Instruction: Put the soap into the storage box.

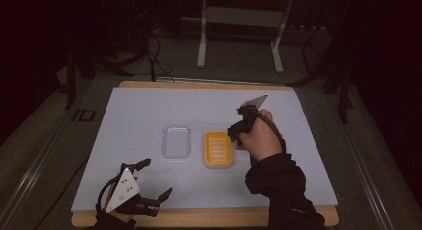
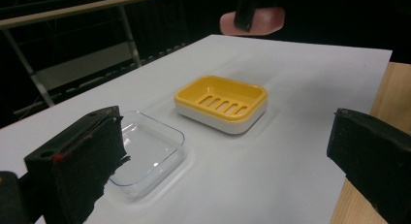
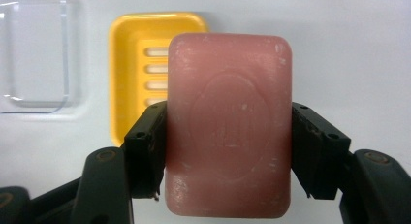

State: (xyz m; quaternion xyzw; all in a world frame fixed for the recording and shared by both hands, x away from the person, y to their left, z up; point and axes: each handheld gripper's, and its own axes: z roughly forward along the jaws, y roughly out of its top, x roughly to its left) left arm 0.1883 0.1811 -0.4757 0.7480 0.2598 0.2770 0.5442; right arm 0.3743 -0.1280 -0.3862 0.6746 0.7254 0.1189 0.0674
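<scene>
1. I am clamping my right gripper (image 3: 228, 151) on a pink bar of soap (image 3: 229, 124), its two black pads pressing the bar's long sides.
2. I am holding the soap in the air just beside the yellow soap dish (image 1: 218, 149), off the dish's right edge in the high view, not touching it.
3. The yellow soap dish is lying on the white mat (image 1: 149, 110), its slotted floor bare.
4. A clear plastic lid (image 1: 176, 142) is lying just left of the soap dish, apart from it.
5. I am resting my left gripper (image 1: 154, 179) near the mat's front edge, well left of the soap dish, jaws spread wide with nothing between them.
</scene>
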